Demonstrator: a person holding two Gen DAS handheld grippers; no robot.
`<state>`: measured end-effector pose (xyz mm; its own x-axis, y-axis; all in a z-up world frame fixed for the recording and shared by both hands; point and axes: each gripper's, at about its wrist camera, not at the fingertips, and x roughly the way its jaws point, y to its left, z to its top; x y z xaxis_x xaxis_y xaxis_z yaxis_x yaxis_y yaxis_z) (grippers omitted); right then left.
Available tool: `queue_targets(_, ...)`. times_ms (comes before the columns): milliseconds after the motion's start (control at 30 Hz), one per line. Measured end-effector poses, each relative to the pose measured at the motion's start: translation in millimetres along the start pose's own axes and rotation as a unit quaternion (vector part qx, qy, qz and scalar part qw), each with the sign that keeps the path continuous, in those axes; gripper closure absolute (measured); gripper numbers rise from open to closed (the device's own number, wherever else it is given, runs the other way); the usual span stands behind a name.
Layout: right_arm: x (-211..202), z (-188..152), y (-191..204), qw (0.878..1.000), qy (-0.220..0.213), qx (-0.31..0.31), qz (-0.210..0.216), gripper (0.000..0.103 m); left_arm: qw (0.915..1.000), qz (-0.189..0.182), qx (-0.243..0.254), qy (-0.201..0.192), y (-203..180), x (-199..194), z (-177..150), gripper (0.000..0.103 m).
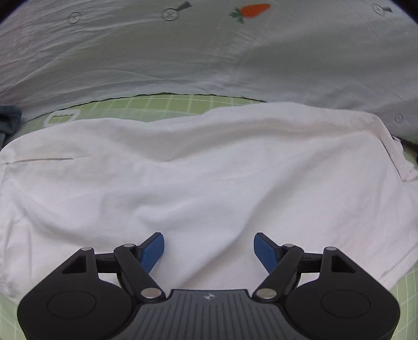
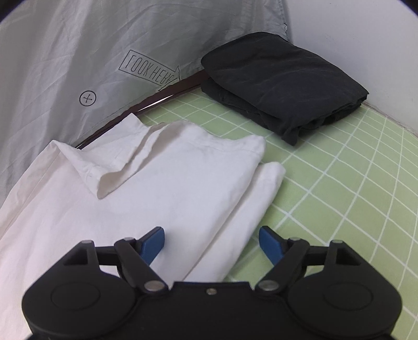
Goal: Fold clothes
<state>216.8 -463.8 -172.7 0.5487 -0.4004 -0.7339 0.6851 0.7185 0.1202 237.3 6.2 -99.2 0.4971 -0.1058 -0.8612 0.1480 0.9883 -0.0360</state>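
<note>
A white shirt lies spread and partly folded on the green grid mat, filling most of the left wrist view. My left gripper hovers over its near part, open, with only flat cloth under the blue pads. In the right wrist view the same white shirt shows its collar end and a folded side edge. My right gripper is open above that edge, one pad over the cloth and the other over the green mat. Neither gripper holds anything.
A pale grey printed sheet with a carrot motif lies beyond the shirt; in the right wrist view the grey sheet bears a "LOOK HERE" print. A folded black garment sits at the mat's far corner by a white wall.
</note>
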Motion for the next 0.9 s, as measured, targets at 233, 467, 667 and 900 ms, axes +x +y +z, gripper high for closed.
queue_targets(233,-10,7,-21,0.999,-0.007,0.042,-0.004,0.099,0.9988,0.007,0.024,0.043,-2,5,-17,0.024)
queue_targets(467,-70,-25,-79,0.997,0.005,0.068,-0.023,0.100,0.9978,-0.004,0.014,0.065,1,-19,-42,0.025)
queue_targets(667,-119,-74,-119,0.998,0.028,0.042,-0.043,0.099,0.9979,0.004,0.010,0.064,-6,-44,-68,0.024)
queue_targets(900,-134,-76,-128,0.999,0.029,-0.037,-0.005,0.097,0.9980,0.046,0.004,0.044,-24,-47,-73,0.018)
